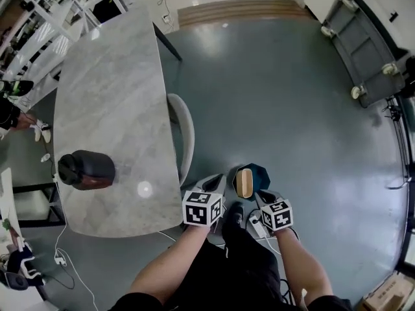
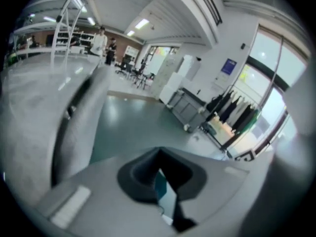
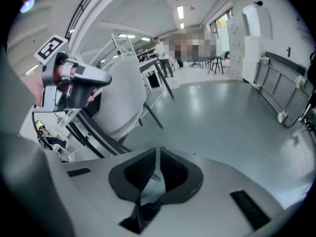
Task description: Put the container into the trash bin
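The container point(image 1: 86, 170), a dark rounded jar with a black cap, rests on the marble table point(image 1: 117, 96) near its front left corner. On the floor between my two grippers stands the trash bin point(image 1: 259, 172), teal with a tan lid point(image 1: 244, 183). My left gripper point(image 1: 214, 185) hovers beside the table's front corner, left of the bin, its jaws together with nothing between them point(image 2: 159, 154). My right gripper point(image 1: 264, 197) is just right of the bin, jaws also together and empty point(image 3: 158, 152). Neither gripper touches the container.
A pale chair point(image 1: 183, 135) is tucked against the table's right edge, close to my left gripper point(image 3: 74, 83). A grey trolley point(image 1: 363, 50) stands at the far right. Cables and a power strip point(image 1: 256, 224) lie by the person's feet. People stand far off.
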`<state>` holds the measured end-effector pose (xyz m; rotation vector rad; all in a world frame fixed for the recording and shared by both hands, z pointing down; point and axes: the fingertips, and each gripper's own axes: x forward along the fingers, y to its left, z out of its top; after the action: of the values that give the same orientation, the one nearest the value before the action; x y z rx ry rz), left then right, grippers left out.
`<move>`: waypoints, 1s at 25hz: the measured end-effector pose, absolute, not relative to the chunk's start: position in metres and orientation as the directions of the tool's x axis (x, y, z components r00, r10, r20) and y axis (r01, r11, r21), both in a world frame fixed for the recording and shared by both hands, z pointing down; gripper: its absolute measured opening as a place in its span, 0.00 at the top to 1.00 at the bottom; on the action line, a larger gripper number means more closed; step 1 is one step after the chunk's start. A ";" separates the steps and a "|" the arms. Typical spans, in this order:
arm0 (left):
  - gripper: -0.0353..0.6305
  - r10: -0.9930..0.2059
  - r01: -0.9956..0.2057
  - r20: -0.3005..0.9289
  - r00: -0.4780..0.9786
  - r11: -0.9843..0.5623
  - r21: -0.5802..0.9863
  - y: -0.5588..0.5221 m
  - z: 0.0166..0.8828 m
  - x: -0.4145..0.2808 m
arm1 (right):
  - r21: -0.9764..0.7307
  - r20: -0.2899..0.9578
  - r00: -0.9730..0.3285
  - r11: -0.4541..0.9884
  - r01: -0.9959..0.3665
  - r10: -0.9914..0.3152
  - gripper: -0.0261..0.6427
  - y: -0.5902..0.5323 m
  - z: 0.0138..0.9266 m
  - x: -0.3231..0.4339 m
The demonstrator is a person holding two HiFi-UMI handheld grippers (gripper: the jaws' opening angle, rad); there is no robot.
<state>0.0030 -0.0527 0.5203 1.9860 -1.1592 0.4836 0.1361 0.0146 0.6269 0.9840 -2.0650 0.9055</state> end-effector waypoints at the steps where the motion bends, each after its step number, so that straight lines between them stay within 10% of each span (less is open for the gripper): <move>1: 0.94 -0.588 -0.857 0.626 0.513 -0.302 0.418 -0.052 0.500 -0.001 | -0.297 0.767 -0.504 0.476 -0.828 -0.397 0.93 0.008 0.605 0.134; 25: 0.94 -0.874 -0.929 0.316 0.369 -0.335 0.158 0.006 0.228 -0.205 | -0.166 0.310 -0.708 0.697 -0.697 -0.635 0.97 -0.023 0.253 -0.011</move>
<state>-0.2052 0.0063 0.2278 2.3249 -1.5882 0.2493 -0.0107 -0.0227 0.2533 1.0677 -2.6781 0.4003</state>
